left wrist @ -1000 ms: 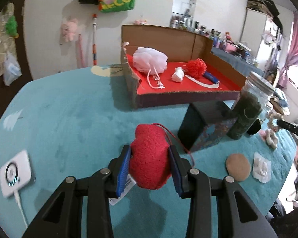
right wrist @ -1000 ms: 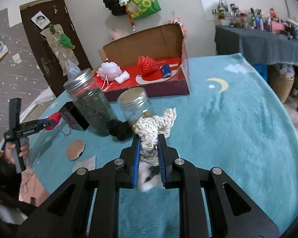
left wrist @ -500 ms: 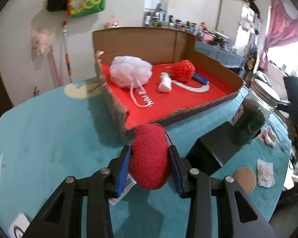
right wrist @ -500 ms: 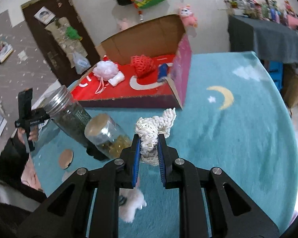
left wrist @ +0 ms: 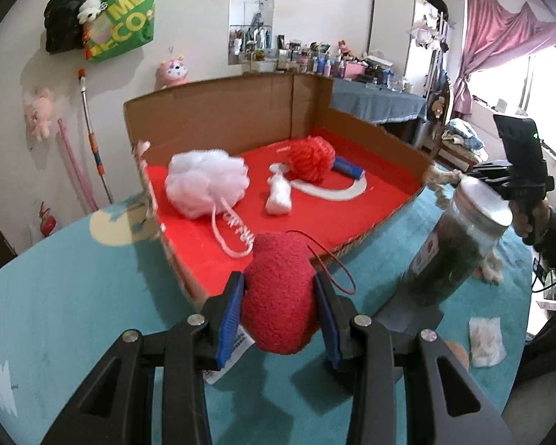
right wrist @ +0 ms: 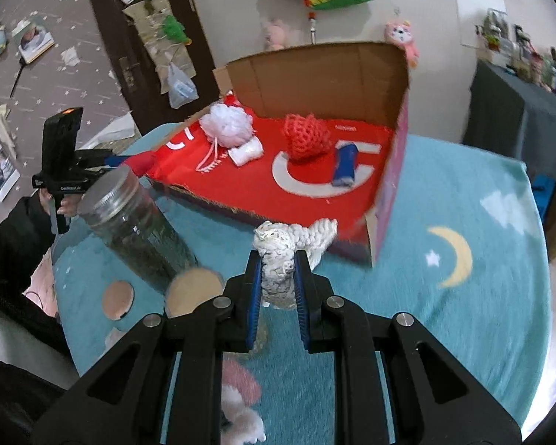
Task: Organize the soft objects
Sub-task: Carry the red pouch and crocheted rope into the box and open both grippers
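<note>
Left wrist view: a tall metal-lidded glass jar [left wrist: 459,244] stands beside the red-lined cardboard box [left wrist: 352,200]; left gripper [left wrist: 280,307] pinches a fuzzy red pouch [left wrist: 278,296], right gripper [right wrist: 278,296] pinches a cream crocheted bundle [right wrist: 278,259]

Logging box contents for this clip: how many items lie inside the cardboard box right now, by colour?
White: 2, the puff and the small roll
Red: 1, the mesh ball
Blue: 1, the roll
Total: 4 in the cardboard box
</note>
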`<state>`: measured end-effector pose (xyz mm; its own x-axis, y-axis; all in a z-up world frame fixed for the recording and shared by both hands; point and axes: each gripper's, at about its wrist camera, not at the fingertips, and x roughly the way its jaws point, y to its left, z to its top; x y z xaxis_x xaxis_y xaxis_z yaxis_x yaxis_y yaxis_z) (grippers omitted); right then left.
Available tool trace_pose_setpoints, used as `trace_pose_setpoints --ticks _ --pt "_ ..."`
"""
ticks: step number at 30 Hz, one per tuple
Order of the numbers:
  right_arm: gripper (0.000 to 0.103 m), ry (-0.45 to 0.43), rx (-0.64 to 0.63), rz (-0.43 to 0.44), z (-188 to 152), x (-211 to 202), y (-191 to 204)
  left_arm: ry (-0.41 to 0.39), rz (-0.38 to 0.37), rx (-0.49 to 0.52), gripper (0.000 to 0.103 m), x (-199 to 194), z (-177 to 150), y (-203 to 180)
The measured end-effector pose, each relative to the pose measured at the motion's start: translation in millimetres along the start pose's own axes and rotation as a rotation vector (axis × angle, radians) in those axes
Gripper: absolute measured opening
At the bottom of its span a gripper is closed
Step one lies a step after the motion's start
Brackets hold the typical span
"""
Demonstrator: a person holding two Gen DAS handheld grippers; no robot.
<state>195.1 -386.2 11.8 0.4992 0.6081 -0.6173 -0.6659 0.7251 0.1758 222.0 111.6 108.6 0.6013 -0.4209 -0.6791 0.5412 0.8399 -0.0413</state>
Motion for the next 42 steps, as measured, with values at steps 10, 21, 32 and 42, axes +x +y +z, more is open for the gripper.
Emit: trace_pose_setpoints --ticks 10,21,32,42 --pt "0.016 -0.044 -0.025 0.035 43 13 5 0.021 -0.007 -0.086 0.040 29 38 -7" --pt "0.016 0.104 0.045 -0.032 83 80 -9 0.200 0.116 -0.197 0.040 86 56 -3" --pt "0.016 0.265 0.031 -0.143 86 126 -22 0.295 0.202 -0.209 0.041 113 52 10" --pt "0.017 0.284 -0.005 -0.194 86 131 -17 0.298 0.202 -0.202 0.043 117 50 14"
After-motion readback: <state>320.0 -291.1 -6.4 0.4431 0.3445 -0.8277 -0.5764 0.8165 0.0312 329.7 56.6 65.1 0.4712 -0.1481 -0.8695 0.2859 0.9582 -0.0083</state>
